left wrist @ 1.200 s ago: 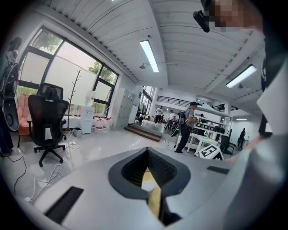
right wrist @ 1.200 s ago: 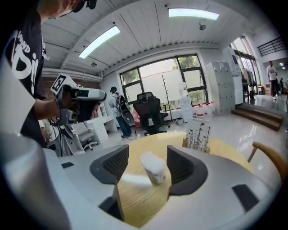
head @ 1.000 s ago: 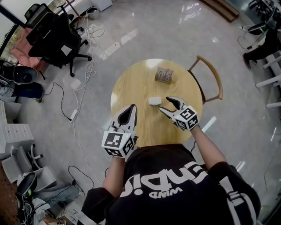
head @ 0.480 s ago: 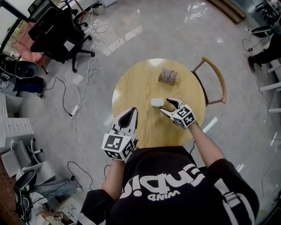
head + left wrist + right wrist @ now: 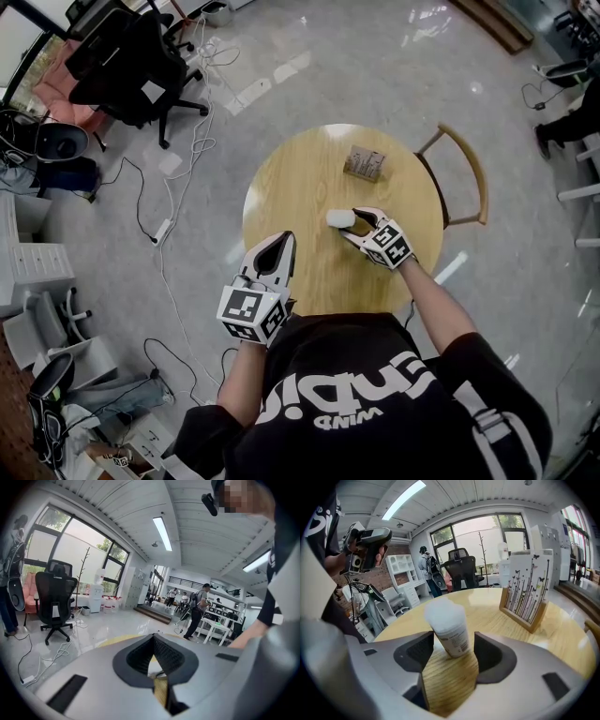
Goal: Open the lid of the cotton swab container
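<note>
Right gripper [image 5: 354, 223] – jaws released, standing wide apart. The cotton swab container [image 5: 449, 627] stands on the round wooden table [image 5: 300, 187] between the two jaw tips, a little nearer the left-hand jaw. A gap shows on each side, so neither pad presses on it. Its white lid is on. Beyond the jaws, to their right, sits a wooden card stand [image 5: 525, 597].

Left gripper [image 5: 281, 239] – jaws clenched together, nothing between them. It is held at the table's near edge, well apart from the container.
</note>
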The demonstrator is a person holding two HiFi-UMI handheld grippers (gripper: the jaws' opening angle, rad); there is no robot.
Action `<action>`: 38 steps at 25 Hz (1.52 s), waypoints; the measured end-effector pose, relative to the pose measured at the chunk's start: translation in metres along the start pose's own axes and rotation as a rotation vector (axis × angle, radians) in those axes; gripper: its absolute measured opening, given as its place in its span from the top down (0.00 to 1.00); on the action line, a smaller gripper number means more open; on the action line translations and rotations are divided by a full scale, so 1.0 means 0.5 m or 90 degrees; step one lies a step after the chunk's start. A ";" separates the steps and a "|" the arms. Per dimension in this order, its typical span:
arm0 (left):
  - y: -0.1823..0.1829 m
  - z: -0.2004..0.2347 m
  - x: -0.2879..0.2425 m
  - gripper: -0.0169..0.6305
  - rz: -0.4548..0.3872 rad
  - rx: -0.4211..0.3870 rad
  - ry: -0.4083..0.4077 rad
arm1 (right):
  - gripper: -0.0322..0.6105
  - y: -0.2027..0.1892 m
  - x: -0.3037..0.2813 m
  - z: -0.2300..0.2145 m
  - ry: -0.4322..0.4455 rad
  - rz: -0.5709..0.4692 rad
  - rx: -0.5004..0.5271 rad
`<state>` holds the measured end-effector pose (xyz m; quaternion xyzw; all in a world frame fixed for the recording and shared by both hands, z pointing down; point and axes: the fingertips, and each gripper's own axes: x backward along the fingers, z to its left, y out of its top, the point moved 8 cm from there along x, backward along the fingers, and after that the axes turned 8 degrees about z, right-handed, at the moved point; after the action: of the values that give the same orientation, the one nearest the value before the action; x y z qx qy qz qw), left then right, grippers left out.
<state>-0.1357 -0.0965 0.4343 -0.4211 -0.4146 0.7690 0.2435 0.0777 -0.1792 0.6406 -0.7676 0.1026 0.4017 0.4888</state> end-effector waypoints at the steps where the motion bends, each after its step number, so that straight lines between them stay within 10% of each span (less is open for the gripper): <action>1: -0.001 0.000 0.000 0.96 0.000 0.001 0.001 | 0.57 0.000 -0.003 0.000 0.000 0.000 -0.001; 38: -0.018 0.019 0.015 0.96 0.010 0.015 0.025 | 0.52 0.042 -0.067 0.014 0.002 0.023 0.036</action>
<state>-0.1474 -0.0901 0.4411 -0.4363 -0.3976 0.7673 0.2506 0.0404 -0.1921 0.6491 -0.7522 0.1286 0.4059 0.5028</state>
